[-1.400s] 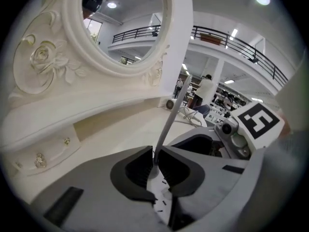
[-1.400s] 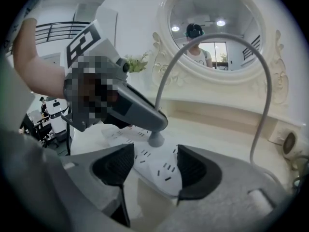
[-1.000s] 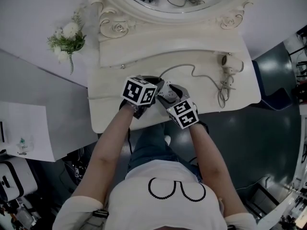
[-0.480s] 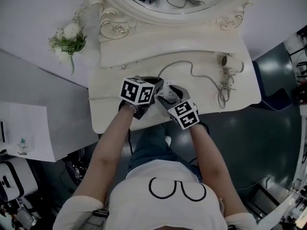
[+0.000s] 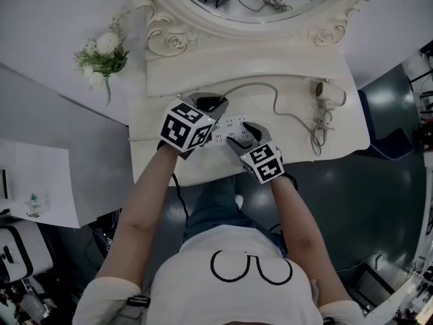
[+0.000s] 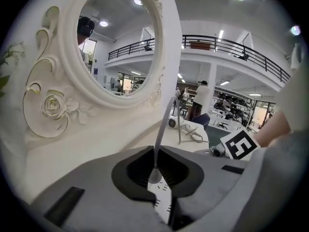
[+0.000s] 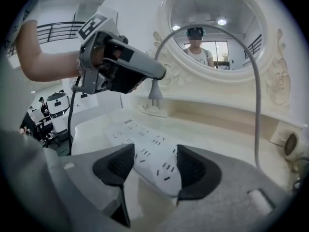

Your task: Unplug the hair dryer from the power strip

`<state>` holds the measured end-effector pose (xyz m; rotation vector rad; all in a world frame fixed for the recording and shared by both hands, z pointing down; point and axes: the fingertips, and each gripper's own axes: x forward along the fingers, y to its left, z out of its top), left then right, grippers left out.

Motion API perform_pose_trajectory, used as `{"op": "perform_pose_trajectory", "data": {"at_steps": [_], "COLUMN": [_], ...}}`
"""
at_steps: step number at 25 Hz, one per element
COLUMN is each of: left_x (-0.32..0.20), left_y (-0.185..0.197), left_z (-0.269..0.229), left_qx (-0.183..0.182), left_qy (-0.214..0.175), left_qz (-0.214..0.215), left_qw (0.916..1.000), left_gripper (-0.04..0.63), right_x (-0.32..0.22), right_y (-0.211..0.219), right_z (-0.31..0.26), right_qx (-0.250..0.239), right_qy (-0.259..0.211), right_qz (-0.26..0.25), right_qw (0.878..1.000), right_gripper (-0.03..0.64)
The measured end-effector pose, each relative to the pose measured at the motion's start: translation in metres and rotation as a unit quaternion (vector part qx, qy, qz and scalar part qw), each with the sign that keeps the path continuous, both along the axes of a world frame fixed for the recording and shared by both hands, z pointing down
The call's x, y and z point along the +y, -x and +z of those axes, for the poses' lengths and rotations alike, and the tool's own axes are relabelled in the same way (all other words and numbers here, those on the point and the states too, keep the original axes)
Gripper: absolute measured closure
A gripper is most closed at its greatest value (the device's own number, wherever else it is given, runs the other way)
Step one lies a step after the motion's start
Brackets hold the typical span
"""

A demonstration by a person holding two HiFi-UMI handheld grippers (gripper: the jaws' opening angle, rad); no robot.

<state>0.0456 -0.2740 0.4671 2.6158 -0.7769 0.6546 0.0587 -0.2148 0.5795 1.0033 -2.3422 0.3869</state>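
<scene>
The white power strip point(image 5: 226, 128) lies on the cream vanity table point(image 5: 159, 161). My right gripper point(image 5: 247, 131) is shut on its near end; in the right gripper view both pads point(image 7: 192, 170) press the strip point(image 7: 152, 158). My left gripper point(image 5: 215, 104) is shut on the grey plug point(image 7: 154, 90), which hangs free above the strip with its prongs out of the sockets. The grey cord point(image 5: 270, 90) curves from the plug to the hair dryer point(image 5: 326, 92), which lies at the table's right end. In the left gripper view the plug point(image 6: 154, 177) sits between the jaws, cord point(image 6: 163, 124) rising.
An oval mirror point(image 5: 257, 9) in an ornate cream frame stands behind the table. A bunch of white flowers point(image 5: 101, 54) hangs at the left. The dryer's cord is bundled point(image 5: 316, 131) by the right edge. A black cable point(image 5: 181, 202) hangs off the front edge.
My left gripper has risen and moved toward the mirror, taking the plug out of the strip. My right gripper has stayed on the strip.
</scene>
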Motion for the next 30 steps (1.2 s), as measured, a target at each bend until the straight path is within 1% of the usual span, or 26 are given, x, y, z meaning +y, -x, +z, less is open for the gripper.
{"op": "perform_pose_trajectory", "data": {"at_steps": [3, 5, 6, 8, 10, 11, 14, 17, 19, 20, 21, 22, 23, 24, 28, 30], "left_x": [0.001, 0.000, -0.001, -0.006, -0.013, -0.016, -0.023, -0.030, -0.035, -0.037, -0.039, -0.041, -0.042, -0.044, -0.056, -0.059], "left_y": [-0.003, -0.005, -0.006, -0.008, -0.010, -0.011, -0.015, -0.021, -0.023, -0.023, -0.023, -0.023, -0.022, -0.021, -0.013, -0.012], "left_z": [-0.001, -0.001, -0.001, -0.005, -0.010, -0.012, -0.023, -0.033, -0.035, -0.034, -0.031, -0.027, -0.022, -0.015, 0.021, 0.042], "left_qx": [0.019, 0.021, 0.022, 0.023, 0.022, 0.021, 0.023, 0.019, 0.014, 0.011, 0.009, 0.007, 0.005, 0.003, -0.002, -0.013], "left_qy": [0.018, 0.023, 0.023, 0.020, 0.016, 0.014, 0.011, 0.004, 0.001, 0.001, 0.002, 0.004, 0.010, 0.019, 0.072, 0.102], "left_qz": [-0.002, -0.003, -0.004, -0.004, -0.002, -0.001, 0.001, 0.008, 0.010, 0.009, 0.008, 0.007, 0.006, 0.004, -0.026, -0.037], "left_qw": [0.9997, 0.9995, 0.9995, 0.9995, 0.9996, 0.9997, 0.9997, 0.9998, 0.9999, 0.9999, 0.9999, 0.9999, 0.9999, 0.9998, 0.9971, 0.9940], "left_gripper": [0.575, 0.574, 0.574, 0.574, 0.574, 0.574, 0.574, 0.574, 0.574, 0.574, 0.574, 0.574, 0.574, 0.574, 0.574, 0.574], "right_x": [-0.002, -0.001, -0.001, -0.003, -0.009, -0.011, -0.011, 0.002, 0.010, 0.013, 0.016, 0.018, 0.020, 0.021, 0.022, 0.021], "right_y": [0.001, 0.002, 0.001, -0.004, -0.012, -0.017, -0.040, -0.069, -0.091, -0.101, -0.110, -0.118, -0.123, -0.126, -0.128, -0.128], "right_z": [-0.001, -0.001, -0.002, -0.013, -0.033, -0.045, -0.081, -0.112, -0.125, -0.129, -0.132, -0.134, -0.136, -0.138, -0.138, -0.139], "right_qx": [0.004, 0.008, 0.012, 0.013, -0.002, -0.010, -0.040, -0.088, -0.112, -0.122, -0.132, -0.141, -0.149, -0.153, -0.132, -0.130], "right_qy": [0.004, 0.006, 0.003, -0.023, -0.049, -0.055, -0.058, -0.061, -0.068, -0.070, -0.070, -0.070, -0.071, -0.072, -0.085, -0.089], "right_qz": [0.002, 0.001, 0.001, 0.004, 0.015, 0.022, 0.046, 0.080, 0.119, 0.138, 0.156, 0.171, 0.181, 0.185, 0.181, 0.184], "right_qw": [1.000, 1.000, 1.000, 1.000, 0.999, 0.998, 0.996, 0.991, 0.984, 0.980, 0.976, 0.973, 0.970, 0.968, 0.971, 0.970], "right_gripper": [0.350, 0.350, 0.350, 0.350, 0.350, 0.350, 0.351, 0.374, 0.442, 0.450, 0.484, 0.607, 0.621, 0.621, 0.621, 0.621]}}
